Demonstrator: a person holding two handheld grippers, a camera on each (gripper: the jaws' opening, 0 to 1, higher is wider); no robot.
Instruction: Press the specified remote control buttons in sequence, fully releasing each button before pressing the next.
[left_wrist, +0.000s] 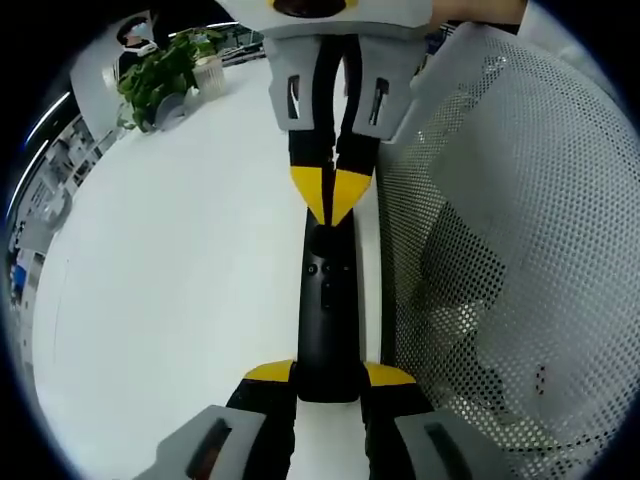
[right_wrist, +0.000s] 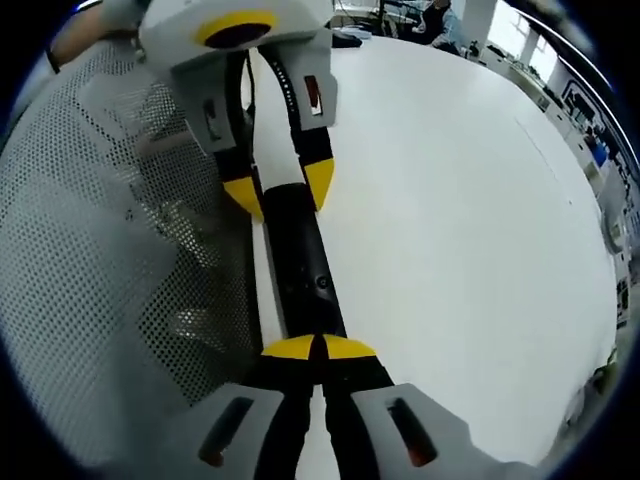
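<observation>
Pinching remote (left_wrist: 327, 310) end with left tool (left_wrist: 330, 378) — right tool (right_wrist: 318, 350), tips together, pressing a button; next, lift fully clear.

Your left hand-held gripper (left_wrist: 328, 372) is rising from six o'clock in the left gripper view, its jaws standing apart and clamping something between them. Your right hand-held gripper (right_wrist: 318, 346) is rising from six o'clock in the right gripper view, its yellow tips meeting.
</observation>
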